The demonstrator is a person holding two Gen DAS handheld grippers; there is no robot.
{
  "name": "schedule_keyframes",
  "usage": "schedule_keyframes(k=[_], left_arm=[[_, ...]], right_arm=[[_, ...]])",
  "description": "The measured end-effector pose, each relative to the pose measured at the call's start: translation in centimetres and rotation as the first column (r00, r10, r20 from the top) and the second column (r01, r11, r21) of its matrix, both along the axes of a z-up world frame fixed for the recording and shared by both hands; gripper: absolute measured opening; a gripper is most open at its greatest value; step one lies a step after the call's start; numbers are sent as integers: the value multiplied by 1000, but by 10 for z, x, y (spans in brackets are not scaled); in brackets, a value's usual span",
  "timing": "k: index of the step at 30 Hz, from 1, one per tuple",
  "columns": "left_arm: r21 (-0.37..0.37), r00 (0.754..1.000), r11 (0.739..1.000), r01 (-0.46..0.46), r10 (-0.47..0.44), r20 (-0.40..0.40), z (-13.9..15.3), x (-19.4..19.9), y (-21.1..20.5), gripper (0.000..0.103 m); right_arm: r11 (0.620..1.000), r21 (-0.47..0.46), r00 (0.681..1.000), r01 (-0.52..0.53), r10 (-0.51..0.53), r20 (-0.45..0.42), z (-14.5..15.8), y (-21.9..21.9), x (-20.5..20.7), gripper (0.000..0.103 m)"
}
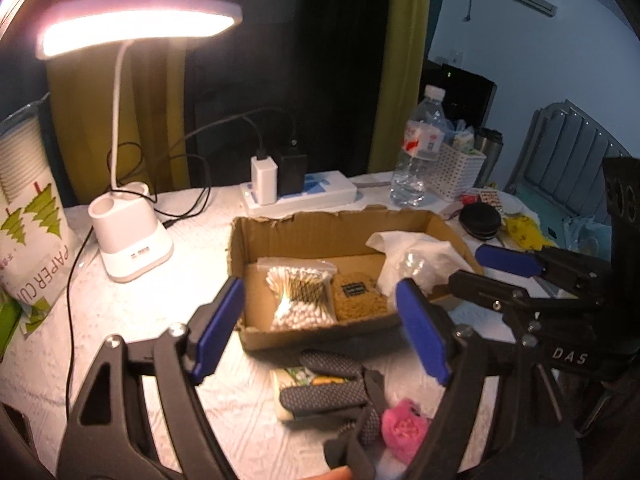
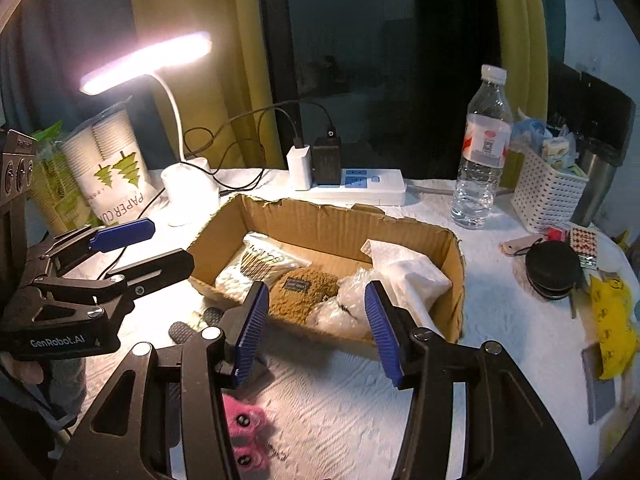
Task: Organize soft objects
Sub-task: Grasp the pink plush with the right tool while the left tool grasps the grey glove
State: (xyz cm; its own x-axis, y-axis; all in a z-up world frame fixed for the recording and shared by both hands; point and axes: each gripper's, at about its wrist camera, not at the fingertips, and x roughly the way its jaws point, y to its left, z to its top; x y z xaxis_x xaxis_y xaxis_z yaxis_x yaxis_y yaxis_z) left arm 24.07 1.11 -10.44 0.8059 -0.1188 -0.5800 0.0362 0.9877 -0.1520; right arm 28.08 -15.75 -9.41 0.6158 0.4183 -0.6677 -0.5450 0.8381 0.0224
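Note:
An open cardboard box [image 1: 304, 224] [image 2: 416, 236] sits mid-table. It holds a bag of cotton swabs [image 1: 300, 294] [image 2: 256, 264], a tan fuzzy pouch [image 1: 358, 294] [image 2: 300, 292], a clear plastic bag [image 2: 344, 308] and white tissue [image 1: 416, 250] [image 2: 412, 272]. In front of the box lie dark patterned gloves [image 1: 328, 392], a small packet [image 1: 304, 376] and a pink fuzzy item [image 1: 402, 428] [image 2: 244, 432]. My left gripper [image 1: 320, 328] is open and empty above the box's near edge. My right gripper [image 2: 316, 328] is open and empty before the box; it also shows in the left wrist view [image 1: 460, 264].
A lit desk lamp [image 1: 132, 248] stands left of the box, a paper cup sleeve [image 1: 32, 216] beyond it. A power strip with chargers [image 1: 300, 192], a water bottle [image 2: 480, 148] and a white basket [image 2: 548, 196] line the back. A black round case [image 2: 554, 268] and yellow bag [image 2: 612, 320] lie right.

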Motion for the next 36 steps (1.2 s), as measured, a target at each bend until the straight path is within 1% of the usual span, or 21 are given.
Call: schedule_keyframes(k=[8, 15, 25, 36], left_arm=[[-6, 999, 1000, 6, -6, 34, 7, -33, -6, 79], [-16, 1000, 1000, 5, -5, 30, -1, -59, -5, 80], [-32, 1000, 999, 0, 0, -3, -27, -87, 7, 80], [-58, 998, 998, -31, 27, -64, -63, -95, 29, 80]], right_arm=[[1000, -9, 1000, 1, -1, 27, 7, -7, -33, 53], [1000, -17, 1000, 2, -2, 30, 4, -10, -58, 53], [999, -45, 1000, -5, 4, -13, -23, 0, -85, 53], [995, -92, 995, -31, 22, -97, -63, 24, -87, 53]])
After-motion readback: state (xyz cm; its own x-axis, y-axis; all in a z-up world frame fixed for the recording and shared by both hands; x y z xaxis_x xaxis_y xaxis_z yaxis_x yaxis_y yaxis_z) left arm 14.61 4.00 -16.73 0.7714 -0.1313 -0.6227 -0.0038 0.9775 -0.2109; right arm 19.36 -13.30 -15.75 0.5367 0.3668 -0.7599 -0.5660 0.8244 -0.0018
